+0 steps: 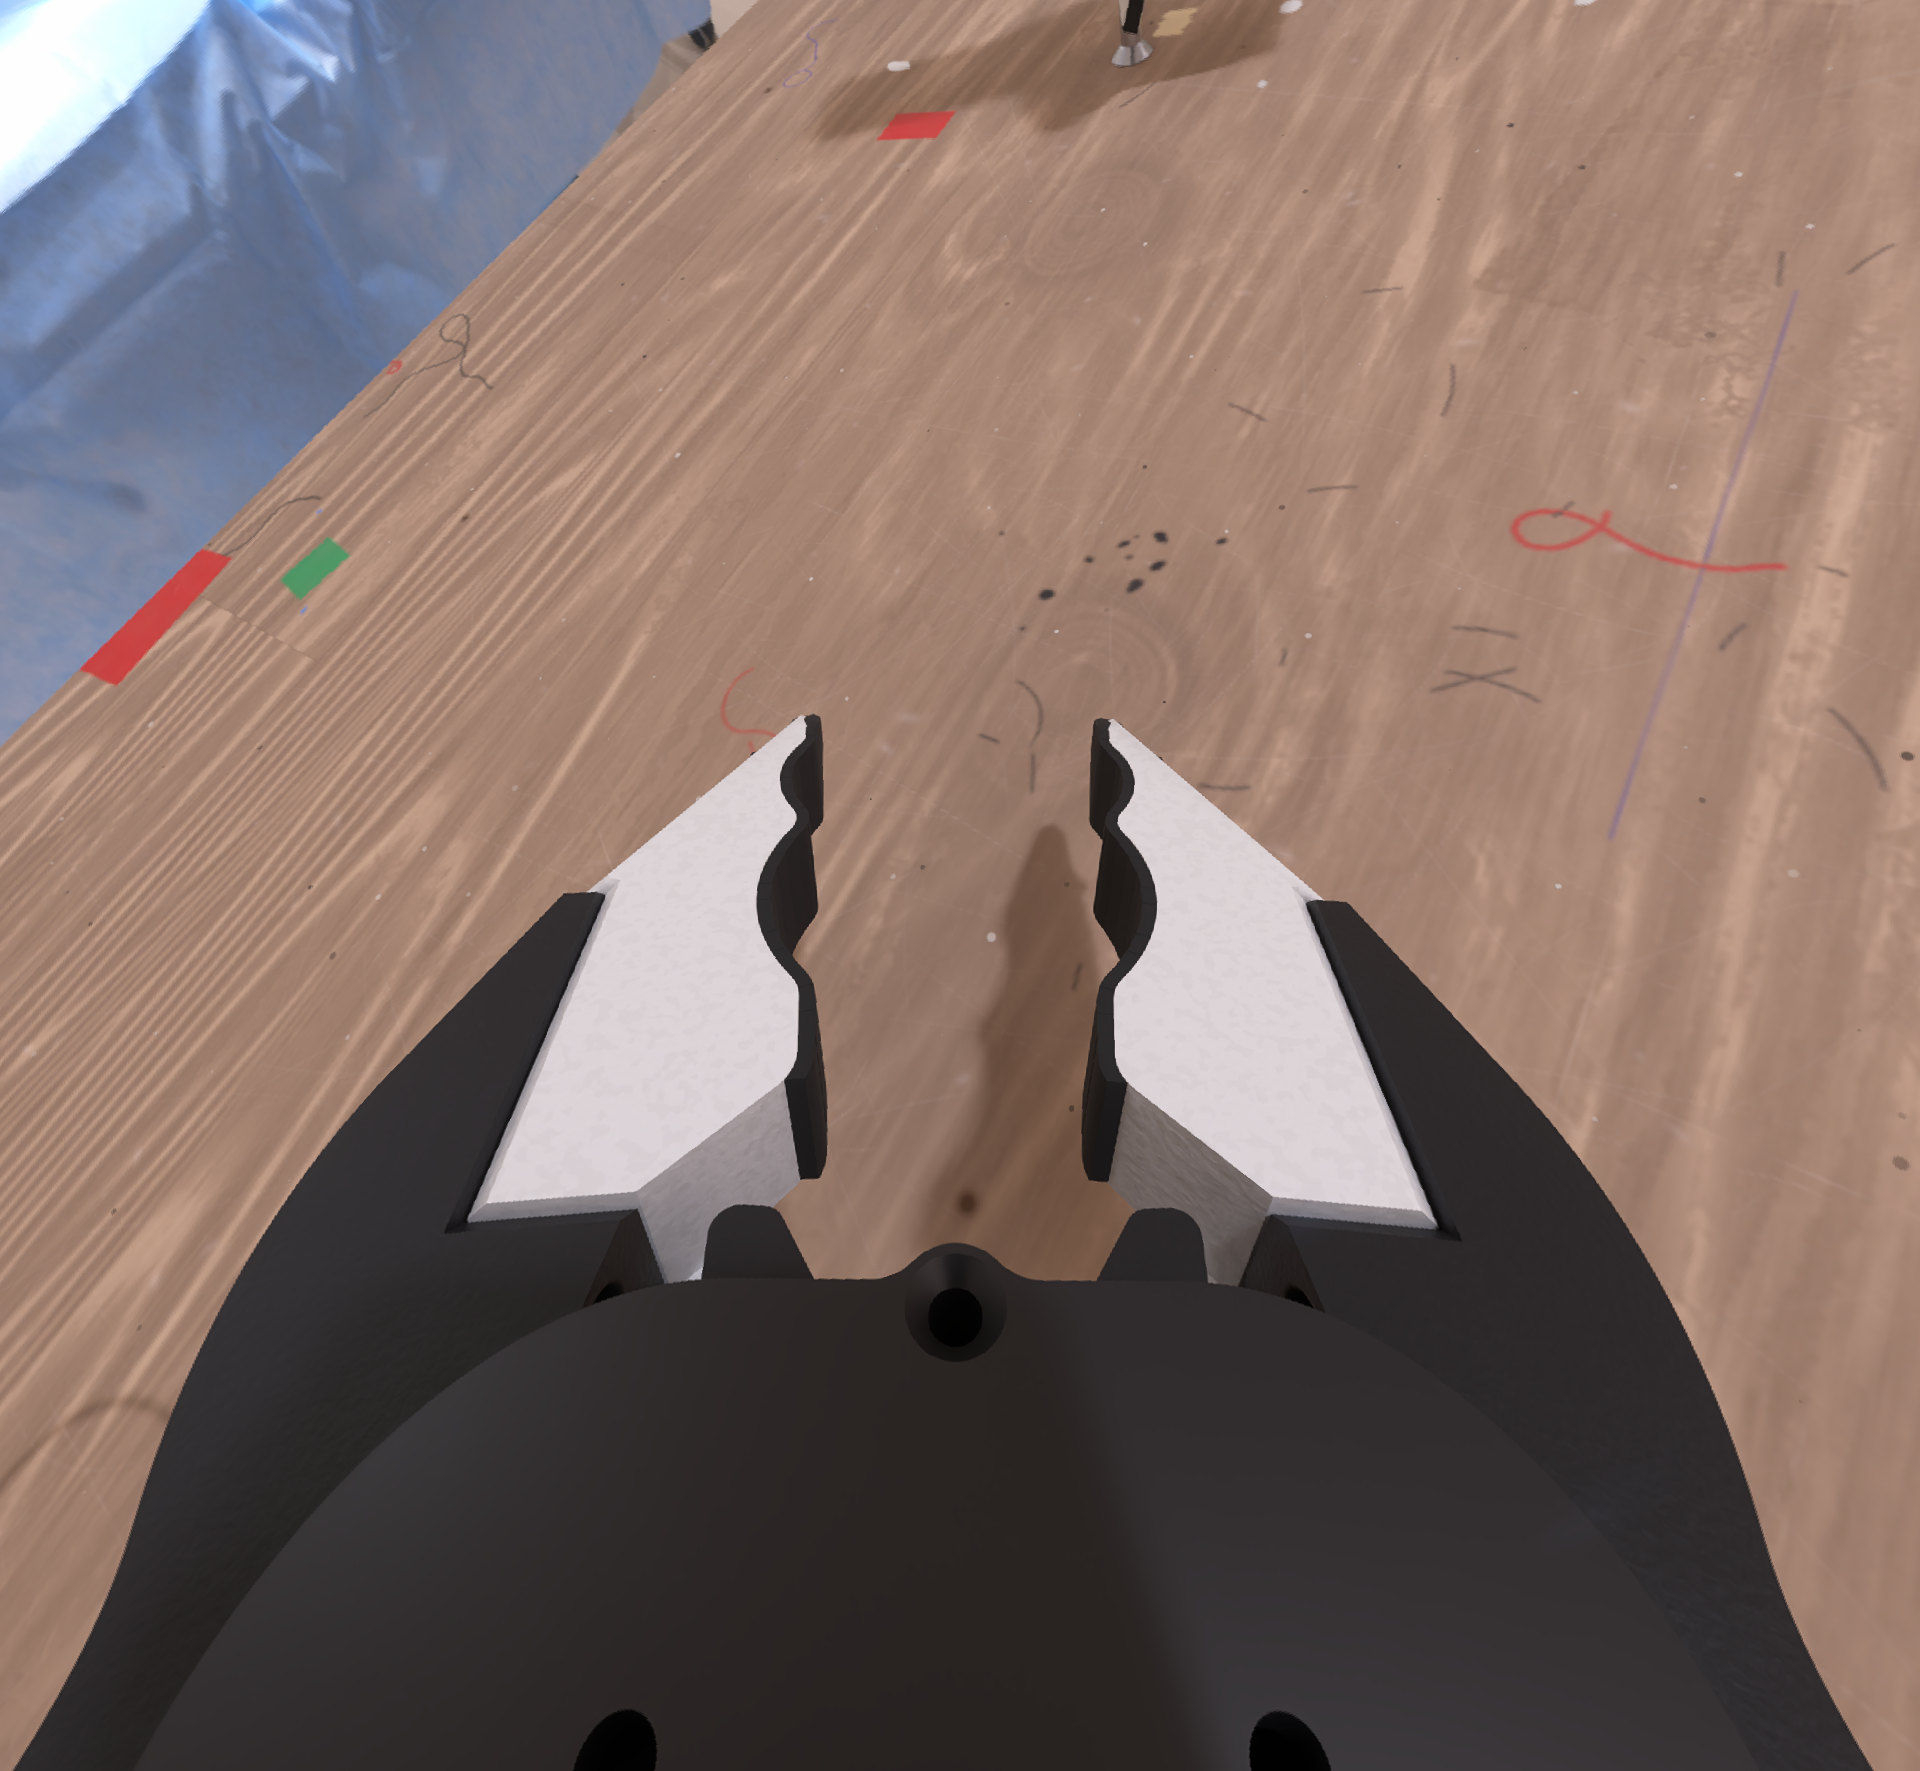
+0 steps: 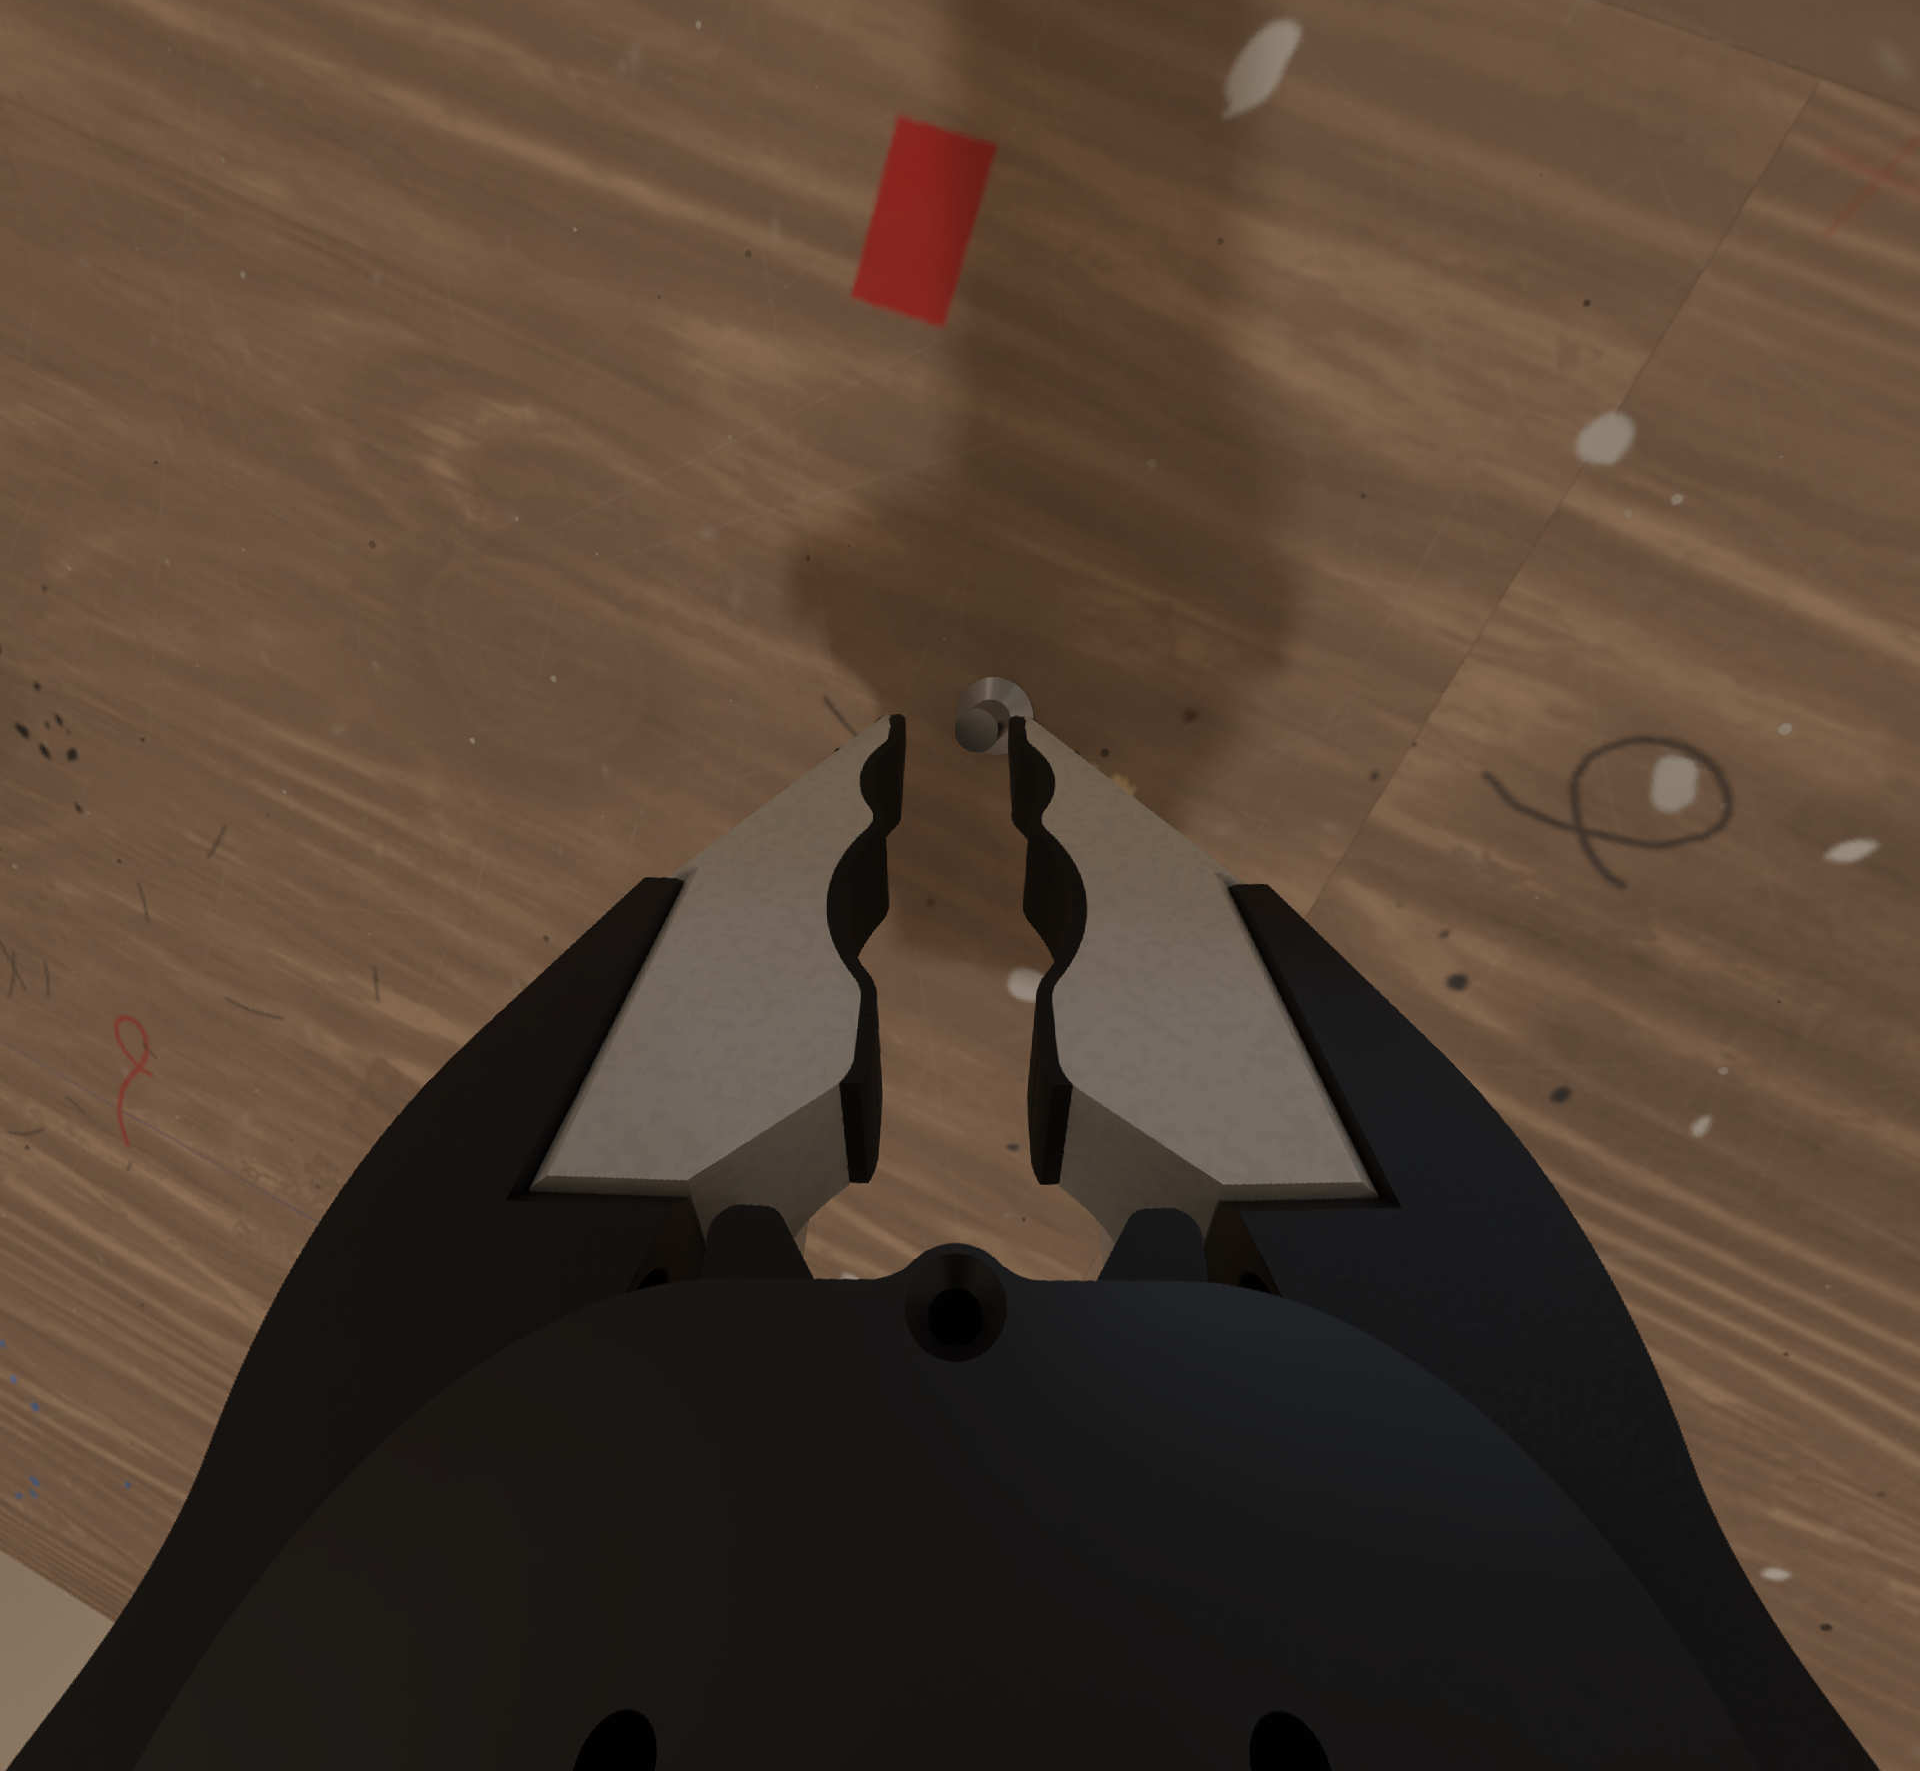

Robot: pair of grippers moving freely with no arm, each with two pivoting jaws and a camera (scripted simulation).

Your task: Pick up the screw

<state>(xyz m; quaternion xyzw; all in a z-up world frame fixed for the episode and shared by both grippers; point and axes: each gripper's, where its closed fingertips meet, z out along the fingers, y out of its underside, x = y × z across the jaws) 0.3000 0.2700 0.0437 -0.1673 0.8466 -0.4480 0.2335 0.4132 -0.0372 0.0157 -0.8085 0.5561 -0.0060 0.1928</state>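
Silver and small, the screw [image 2: 989,713] stands head-down on the wooden table [image 2: 416,371], just past your right tongs [image 2: 956,729]. Its shaft touches or sits just beside the right-hand fingertip [image 2: 1020,734], outside the narrow gap, so you hold nothing. From your left tongs [image 1: 954,734], spread wide over bare wood, the screw [image 1: 1130,48] shows far off, its shaft partly hidden by the other tongs' tips [image 1: 1135,2], whose body is cut off at the top edge. A red patch [image 2: 923,220] lies beyond.
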